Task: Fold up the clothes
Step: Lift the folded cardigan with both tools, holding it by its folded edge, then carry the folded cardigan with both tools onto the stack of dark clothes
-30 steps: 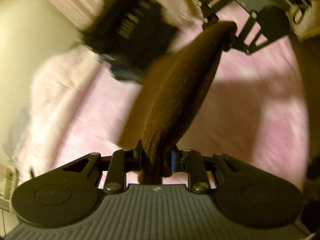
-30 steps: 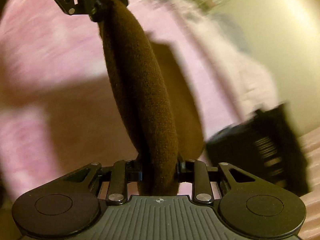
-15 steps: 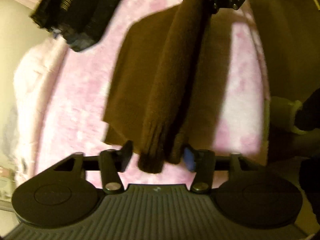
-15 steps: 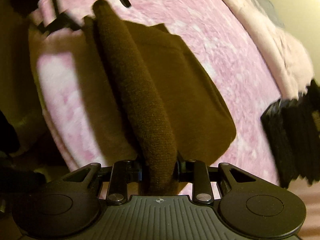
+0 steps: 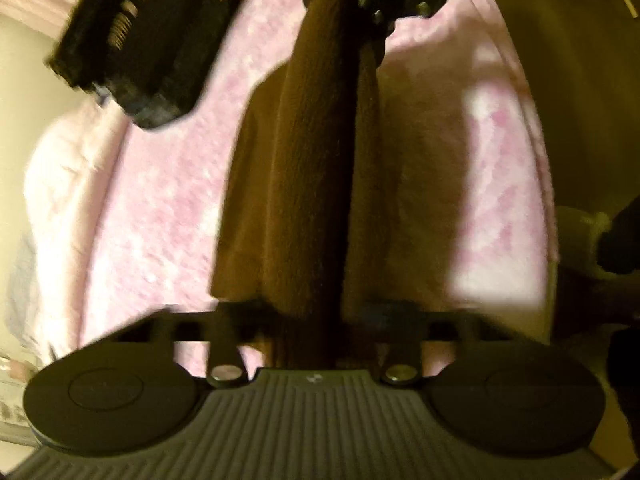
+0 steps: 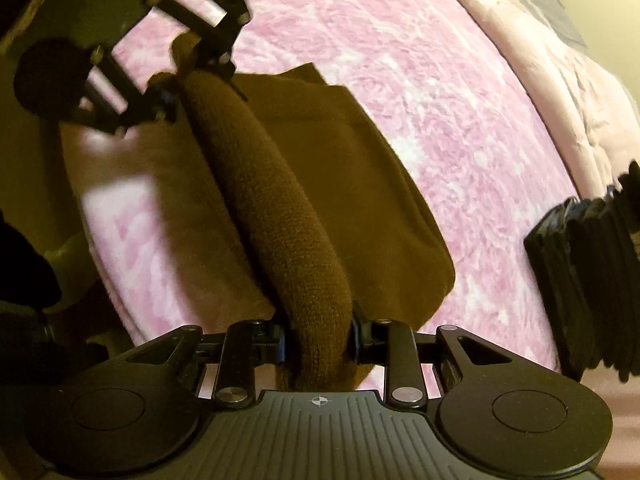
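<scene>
A brown knitted garment (image 5: 320, 140) is stretched as a thick fold between my two grippers. Its lower part (image 6: 360, 184) lies flat on the pink blanket (image 6: 400, 60). The jaws of my left gripper (image 5: 312, 312) are closing on the near end of the fold, with the cloth between the pads. In the right wrist view the left gripper (image 6: 180, 88) sits at the top left, clamped on the far end. My right gripper (image 6: 318, 344) is shut on the other end, and it shows at the top of the left wrist view (image 5: 372, 0).
A black folded stack (image 5: 136, 40) lies on the blanket beside the garment, also at the right edge of the right wrist view (image 6: 584, 288). A pale pink quilt (image 6: 560, 60) is bunched along the far side. The bed's edge (image 5: 548, 200) runs close by.
Both grippers came down, and the garment's hanging part now lies on the blanket. My left gripper opened half a second ago and has closed on the fold again.
</scene>
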Motion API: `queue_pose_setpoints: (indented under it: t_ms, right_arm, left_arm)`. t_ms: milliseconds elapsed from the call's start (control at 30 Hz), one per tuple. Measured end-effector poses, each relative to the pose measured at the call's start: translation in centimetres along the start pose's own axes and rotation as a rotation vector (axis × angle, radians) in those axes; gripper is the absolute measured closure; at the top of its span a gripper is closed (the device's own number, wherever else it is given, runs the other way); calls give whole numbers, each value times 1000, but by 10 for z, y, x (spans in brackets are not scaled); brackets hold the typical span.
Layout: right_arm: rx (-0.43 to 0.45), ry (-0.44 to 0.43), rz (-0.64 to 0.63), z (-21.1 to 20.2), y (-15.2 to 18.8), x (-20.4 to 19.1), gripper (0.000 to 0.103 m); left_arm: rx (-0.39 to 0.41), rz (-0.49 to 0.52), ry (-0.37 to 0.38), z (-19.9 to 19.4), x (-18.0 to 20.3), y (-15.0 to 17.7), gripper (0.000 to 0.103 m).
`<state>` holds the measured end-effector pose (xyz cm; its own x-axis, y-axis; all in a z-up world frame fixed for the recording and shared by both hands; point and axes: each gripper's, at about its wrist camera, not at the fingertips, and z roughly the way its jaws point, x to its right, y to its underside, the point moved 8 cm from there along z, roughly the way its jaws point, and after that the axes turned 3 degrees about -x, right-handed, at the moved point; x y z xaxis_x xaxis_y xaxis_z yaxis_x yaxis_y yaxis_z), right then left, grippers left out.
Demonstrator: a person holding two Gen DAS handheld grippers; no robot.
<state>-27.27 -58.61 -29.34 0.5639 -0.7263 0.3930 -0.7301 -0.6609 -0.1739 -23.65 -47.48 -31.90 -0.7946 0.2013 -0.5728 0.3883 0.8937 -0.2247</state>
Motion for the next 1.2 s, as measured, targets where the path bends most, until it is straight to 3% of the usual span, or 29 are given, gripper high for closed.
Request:
queue_pose_setpoints:
  t_ms: [100, 333, 700, 1200]
  right_arm:
    - [3, -3, -19, -14, -7, 10, 77]
    - [30, 9, -26, -63, -25, 35, 77]
    - [44, 55, 8, -106, -44, 44, 77]
    - [45, 114, 30, -136, -49, 46, 77]
  left_arm:
    - [-7, -7, 54, -10, -12, 1, 86]
    - [13, -43, 127, -51, -61, -1, 86]
    - [10, -57, 105, -88, -118, -7, 86]
    - [50, -28, 70, -114, -134, -9, 86]
